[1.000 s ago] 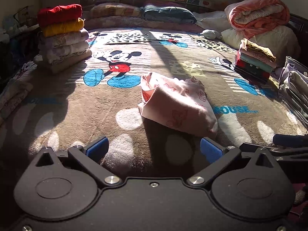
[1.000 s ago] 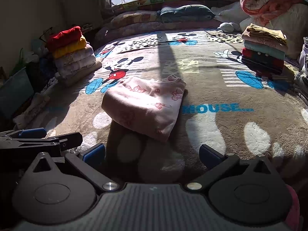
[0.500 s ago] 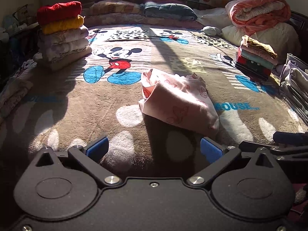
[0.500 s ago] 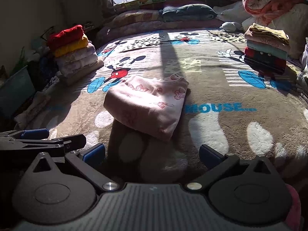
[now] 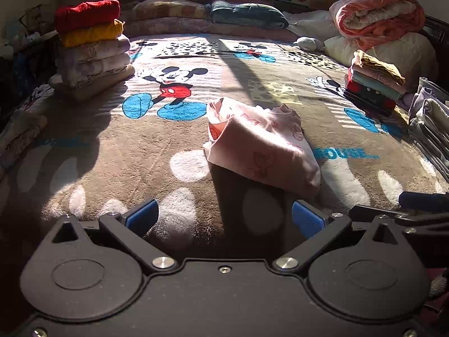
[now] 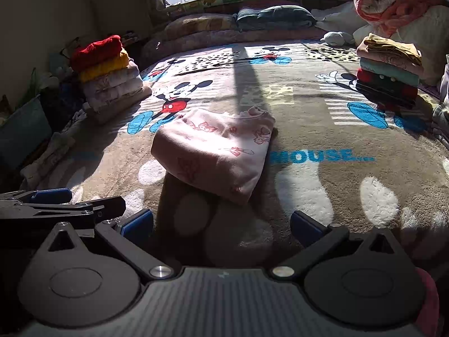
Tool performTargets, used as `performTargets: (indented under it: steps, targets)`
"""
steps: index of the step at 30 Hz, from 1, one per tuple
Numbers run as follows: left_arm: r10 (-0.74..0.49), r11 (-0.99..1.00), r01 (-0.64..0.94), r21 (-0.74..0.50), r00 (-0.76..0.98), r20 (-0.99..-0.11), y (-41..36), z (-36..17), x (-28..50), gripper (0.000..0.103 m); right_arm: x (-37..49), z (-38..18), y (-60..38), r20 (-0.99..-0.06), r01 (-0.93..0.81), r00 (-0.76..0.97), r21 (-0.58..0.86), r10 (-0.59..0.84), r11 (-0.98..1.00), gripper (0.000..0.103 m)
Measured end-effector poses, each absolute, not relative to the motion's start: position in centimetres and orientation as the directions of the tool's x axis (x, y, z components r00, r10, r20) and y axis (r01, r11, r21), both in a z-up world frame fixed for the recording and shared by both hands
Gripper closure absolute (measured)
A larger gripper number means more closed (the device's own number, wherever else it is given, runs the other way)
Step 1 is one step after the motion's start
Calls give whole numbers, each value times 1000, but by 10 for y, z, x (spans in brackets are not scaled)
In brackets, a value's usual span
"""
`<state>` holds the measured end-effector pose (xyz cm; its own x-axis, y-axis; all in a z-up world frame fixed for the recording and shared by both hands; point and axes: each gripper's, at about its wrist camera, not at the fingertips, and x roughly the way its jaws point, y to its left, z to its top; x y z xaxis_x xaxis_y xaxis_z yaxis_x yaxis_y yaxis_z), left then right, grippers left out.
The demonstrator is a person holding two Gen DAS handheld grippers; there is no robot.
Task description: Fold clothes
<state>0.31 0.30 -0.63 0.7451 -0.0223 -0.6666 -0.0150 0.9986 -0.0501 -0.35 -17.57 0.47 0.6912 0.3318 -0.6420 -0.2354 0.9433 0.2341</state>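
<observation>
A folded pink garment (image 5: 261, 143) (image 6: 216, 151) with small red prints lies in the middle of the Mickey Mouse blanket (image 5: 112, 151) (image 6: 322, 129). My left gripper (image 5: 224, 219) hovers open just short of its near edge, nothing between the blue pads. My right gripper (image 6: 221, 221) is also open and empty, a little short of the garment's near corner. In the right wrist view the left gripper's fingers (image 6: 50, 196) reach in at the lower left. In the left wrist view the right gripper's fingers (image 5: 423, 200) show at the right edge.
A tall stack of folded clothes (image 5: 89, 45) (image 6: 109, 75), red on top, stands at the far left. A smaller stack (image 5: 373, 84) (image 6: 390, 70) stands at the far right, with folded grey items (image 5: 432, 123) beside it. Pillows (image 5: 247, 14) and a rolled orange blanket (image 5: 376, 16) line the back.
Both grippers have crept slightly nearer the pink garment, so the scene sits a touch lower in view. The garment has not moved and both grippers stay open.
</observation>
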Motion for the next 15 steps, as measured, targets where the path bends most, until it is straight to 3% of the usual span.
performTargets:
  steps: [15]
  targets:
    - [-20, 998, -22, -55, 746, -666, 5, -8, 2, 0, -3, 4, -174, -645, -239, 689, 229, 331, 944, 0]
